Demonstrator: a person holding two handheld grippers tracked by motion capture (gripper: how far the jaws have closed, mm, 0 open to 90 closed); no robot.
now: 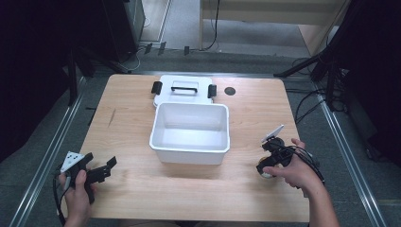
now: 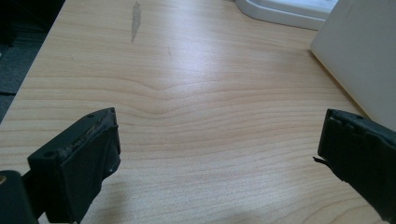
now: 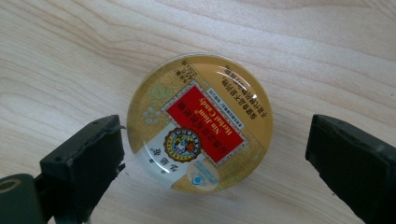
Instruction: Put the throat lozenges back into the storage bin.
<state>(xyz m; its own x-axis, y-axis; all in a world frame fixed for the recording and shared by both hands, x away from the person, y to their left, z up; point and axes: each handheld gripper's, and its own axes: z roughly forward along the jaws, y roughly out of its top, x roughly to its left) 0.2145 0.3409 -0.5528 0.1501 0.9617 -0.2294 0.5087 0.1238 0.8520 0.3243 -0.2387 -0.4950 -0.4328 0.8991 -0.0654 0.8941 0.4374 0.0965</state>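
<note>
Right tool (image 3: 215, 154) spread wide over candy tin (image 3: 200, 122) — no contact; left tool (image 2: 219, 154) released.

The candy tin (image 3: 200, 122) is round and flat, gold with a red label in the middle, a round emblem beside it and small print along the rim. Its lid is on and faces up. It lies flat on the wooden desk (image 3: 70, 56), between my right gripper's (image 3: 212, 154) 2 spread jaws, touching neither.
</note>
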